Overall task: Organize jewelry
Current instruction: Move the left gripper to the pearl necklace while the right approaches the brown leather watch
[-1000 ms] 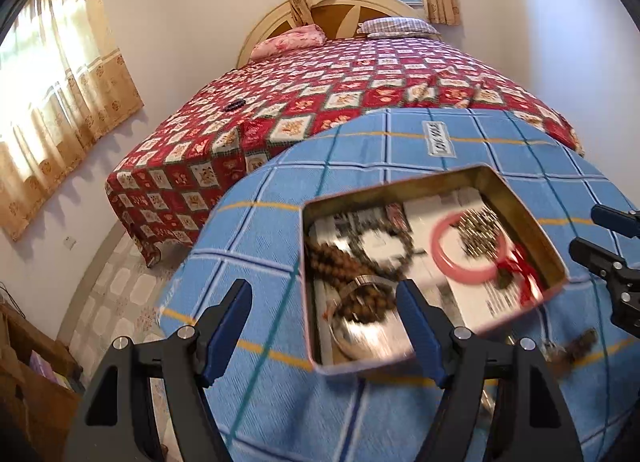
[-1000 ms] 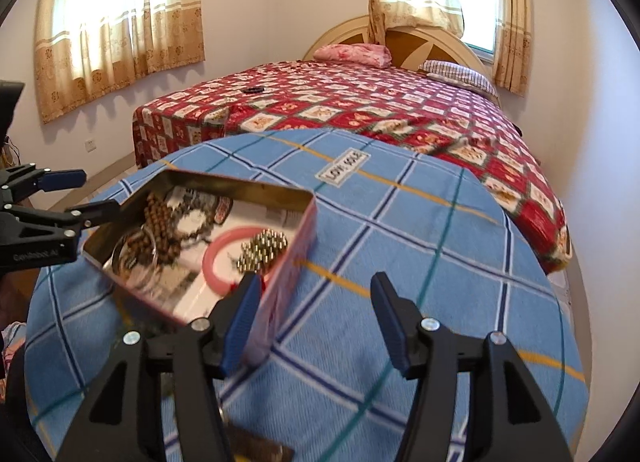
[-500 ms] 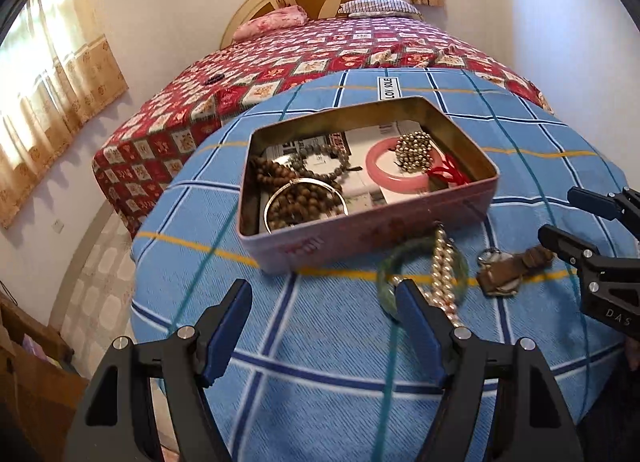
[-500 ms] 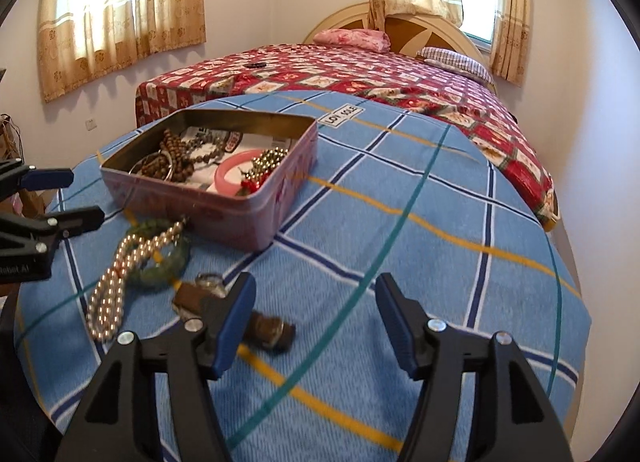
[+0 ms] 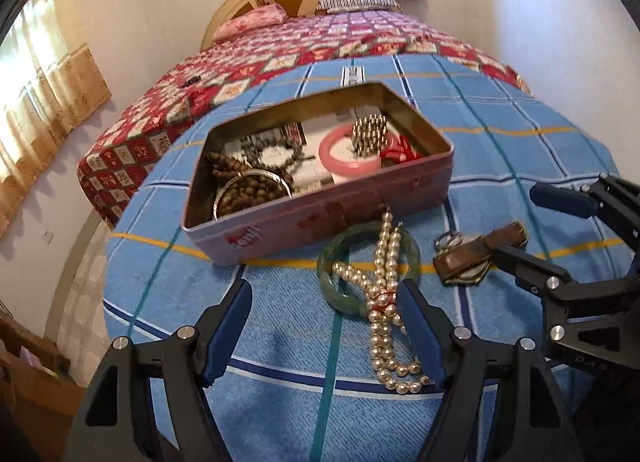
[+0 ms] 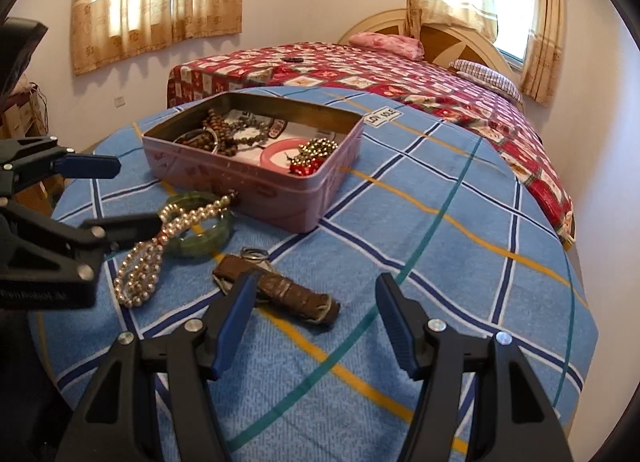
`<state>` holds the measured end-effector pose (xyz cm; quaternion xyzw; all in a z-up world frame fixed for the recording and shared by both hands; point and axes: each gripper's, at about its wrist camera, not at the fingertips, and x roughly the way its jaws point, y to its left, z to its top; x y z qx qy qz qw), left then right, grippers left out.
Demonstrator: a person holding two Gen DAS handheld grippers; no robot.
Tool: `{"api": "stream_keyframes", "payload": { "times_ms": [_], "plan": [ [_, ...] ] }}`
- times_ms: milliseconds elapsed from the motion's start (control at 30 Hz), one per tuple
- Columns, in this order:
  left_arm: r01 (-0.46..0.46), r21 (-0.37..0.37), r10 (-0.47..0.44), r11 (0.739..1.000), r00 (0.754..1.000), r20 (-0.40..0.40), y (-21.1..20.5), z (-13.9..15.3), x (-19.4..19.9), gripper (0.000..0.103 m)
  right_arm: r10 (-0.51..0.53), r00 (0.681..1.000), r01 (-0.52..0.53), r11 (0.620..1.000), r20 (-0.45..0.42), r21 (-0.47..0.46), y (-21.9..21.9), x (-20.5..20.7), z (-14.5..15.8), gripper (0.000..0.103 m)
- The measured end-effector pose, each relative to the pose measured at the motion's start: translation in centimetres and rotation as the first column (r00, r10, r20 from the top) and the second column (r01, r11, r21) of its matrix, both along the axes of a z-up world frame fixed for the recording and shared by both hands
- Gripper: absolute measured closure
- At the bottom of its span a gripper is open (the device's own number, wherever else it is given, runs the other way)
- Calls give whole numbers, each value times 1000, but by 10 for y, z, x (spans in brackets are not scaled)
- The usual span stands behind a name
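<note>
A pink tin box [image 5: 320, 218] [image 6: 248, 182] sits on the blue plaid cloth, holding brown bead strands [image 5: 248, 190], a pink bangle [image 5: 344, 154] and a gold bead cluster [image 5: 370, 134]. In front of it lie a green bangle [image 5: 340, 286] [image 6: 200, 240] with a pearl necklace [image 5: 384, 318] [image 6: 160, 246] draped over it, and a brown leather strap with rings [image 5: 476, 254] [image 6: 288, 290]. My left gripper [image 5: 326, 326] is open, its right finger beside the pearls. My right gripper [image 6: 316, 322] is open just short of the strap.
The round table [image 6: 460, 262] has its edge close on all sides. Behind it stands a bed with a red patterned quilt [image 5: 320, 46] [image 6: 400, 74]. Wooden furniture [image 5: 28, 374] sits low at the left.
Both grippers have pulled back and lowered from the box. The pearls, green bangle and strap, out of sight a second ago, now lie close in front of the fingers.
</note>
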<state>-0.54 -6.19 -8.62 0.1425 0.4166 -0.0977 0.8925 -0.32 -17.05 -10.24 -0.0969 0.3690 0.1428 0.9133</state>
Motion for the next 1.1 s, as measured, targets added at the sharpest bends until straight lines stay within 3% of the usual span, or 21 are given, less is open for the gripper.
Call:
{"api": "stream_keyframes", "payload": {
  "times_ms": [133,267,400,433,500,600,767,933,1033,1100],
  "plan": [
    [-27,45,28,999,999,-18,6,-12,8,28,-21,1000,21,1000,-20,-4,-3,3,-5,38],
    [-65,9,65,998,997,-50,24,-19,16,28,-82,995,83,997,-48,8,-14,9,-7,40],
    [-52,-34,50,998,997,-56,32,-20,17,31,-70,997,71,997,-44,18,-13,7,-3,40],
    [-45,-42,43,998,997,-59,32,-20,16,37,-55,998,56,998,-36,27,-10,5,-1,40],
    [-9,-71,4,997,997,-72,31,-20,16,69,-31,999,31,999,-20,26,-5,5,3,39],
    [14,-71,-19,997,997,-74,30,-20,15,87,-13,1000,13,1000,-5,21,3,10,7,38],
    [-2,-89,-6,996,996,-85,41,-18,19,90,78,995,-78,997,-59,4,17,21,0,39],
    [-41,-81,34,996,996,-81,57,-17,27,90,95,992,-96,995,-87,-7,12,15,-1,42],
    [-59,-83,52,995,995,-80,65,-16,31,90,58,992,-65,996,-110,-62,8,12,0,59],
    [-66,-78,60,995,995,-77,68,-16,31,90,42,989,-48,998,-141,-41,1,12,-1,63]
  ]
}}
